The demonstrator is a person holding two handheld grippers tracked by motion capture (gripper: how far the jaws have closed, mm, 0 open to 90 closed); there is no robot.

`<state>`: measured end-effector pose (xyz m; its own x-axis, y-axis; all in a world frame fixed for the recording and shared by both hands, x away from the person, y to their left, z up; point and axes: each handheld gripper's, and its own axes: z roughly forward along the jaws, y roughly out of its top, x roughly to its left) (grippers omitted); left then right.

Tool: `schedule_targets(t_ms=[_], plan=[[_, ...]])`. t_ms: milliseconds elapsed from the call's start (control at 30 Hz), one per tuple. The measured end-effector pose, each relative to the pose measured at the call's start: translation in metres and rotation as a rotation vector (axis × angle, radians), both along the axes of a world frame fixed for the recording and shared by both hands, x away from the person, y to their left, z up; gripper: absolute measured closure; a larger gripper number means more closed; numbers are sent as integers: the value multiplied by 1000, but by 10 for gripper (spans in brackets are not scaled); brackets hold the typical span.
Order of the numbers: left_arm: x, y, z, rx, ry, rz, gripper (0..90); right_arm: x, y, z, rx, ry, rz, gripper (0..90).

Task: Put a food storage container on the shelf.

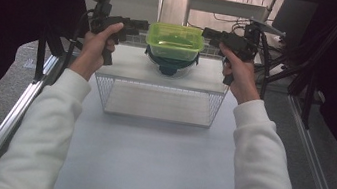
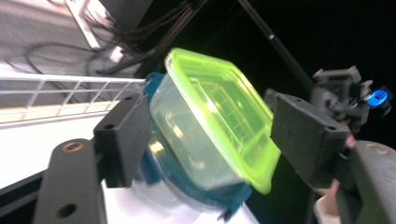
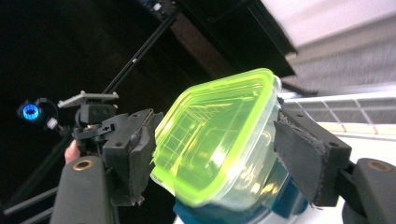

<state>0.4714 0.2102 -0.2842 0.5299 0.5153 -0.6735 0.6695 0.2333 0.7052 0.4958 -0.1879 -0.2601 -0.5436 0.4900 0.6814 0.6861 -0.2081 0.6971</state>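
Observation:
A clear container with a lime-green lid [image 1: 174,40] rests on a teal-lidded container [image 1: 170,67] at the back of the table. My left gripper [image 1: 142,26] meets its left end and my right gripper [image 1: 210,33] its right end. In the left gripper view the container [image 2: 210,121] spans the whole gap of the left gripper [image 2: 211,114], both jaws against it. The right gripper view is the same: the container [image 3: 215,135] fits tightly in the right gripper [image 3: 217,125]. Part of the teal container [image 2: 187,189] [image 3: 280,207] shows below.
Both containers stand on a white shelf top [image 1: 125,64] over a wire basket [image 1: 155,101]. White table surface [image 1: 146,162] lies in front. Dark frame bars and cables stand at the back and right. The opposite gripper [image 2: 345,88] [image 3: 93,114] appears beyond the container.

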Motion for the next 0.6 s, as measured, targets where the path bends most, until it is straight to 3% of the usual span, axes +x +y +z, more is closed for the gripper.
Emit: schedule_targets(t_ms=[67,167,233,300,400,600], plan=[[-15,2,1,54,-47,2,266,-11,-6,3,-13,-53,16,283],[-40,4,-2,100,-100,-1,254,-28,-15,2,-62,-130,39,282],[-57,6,-8,129,-128,-11,248,-39,-20,-1,-86,-164,50,282],[-73,6,-14,186,-160,0,239,-53,-28,-9,-108,-220,61,276],[-93,7,-28,198,-171,-6,240,-70,-36,-22,-138,-253,61,264],[-127,8,-60,269,-193,7,244,-104,-49,-50,-236,-301,59,253]])
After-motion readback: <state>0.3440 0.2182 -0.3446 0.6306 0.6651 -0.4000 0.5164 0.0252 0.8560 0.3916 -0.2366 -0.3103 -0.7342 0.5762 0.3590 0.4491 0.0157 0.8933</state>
